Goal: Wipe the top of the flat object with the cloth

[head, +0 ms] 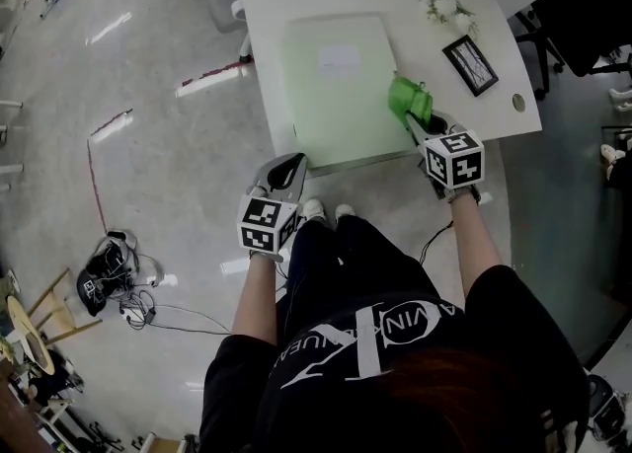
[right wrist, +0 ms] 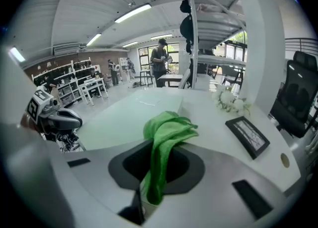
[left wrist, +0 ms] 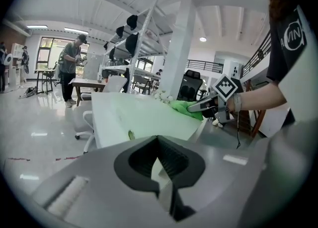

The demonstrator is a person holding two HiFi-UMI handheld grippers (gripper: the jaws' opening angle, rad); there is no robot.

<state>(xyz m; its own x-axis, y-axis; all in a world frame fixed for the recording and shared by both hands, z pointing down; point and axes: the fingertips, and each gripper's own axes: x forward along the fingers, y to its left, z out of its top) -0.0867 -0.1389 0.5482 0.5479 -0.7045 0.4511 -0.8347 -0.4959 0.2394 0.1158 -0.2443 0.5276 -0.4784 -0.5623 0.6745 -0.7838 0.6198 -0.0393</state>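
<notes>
On the white table (head: 494,96), out on a wide glossy floor (head: 148,96) in an open workshop hall, the pale green board (head: 336,96) lies flat, filling most of the table's left half, its near side right along the table's front edge. Over on the right, the right gripper (head: 413,120) has its jaws pinched tight on the green cloth (head: 408,99); the cloth bunches out ahead of the jaws and sits on the board's right edge, about halfway along it. Down at the near-left corner, the left gripper (head: 291,167) comes in with its jaws drawn close together, nipping that corner of the board, with only a thin pale sliver showing between them. Nearly all of the board's top lies bare to the left of the cloth and beyond it. Past the board's right edge, the black picture frame (head: 471,64) lies close to the cloth, white flowers (head: 444,2) sit at the far corner, and a small round cable hole (head: 518,103) marks the table's right rim.
</notes>
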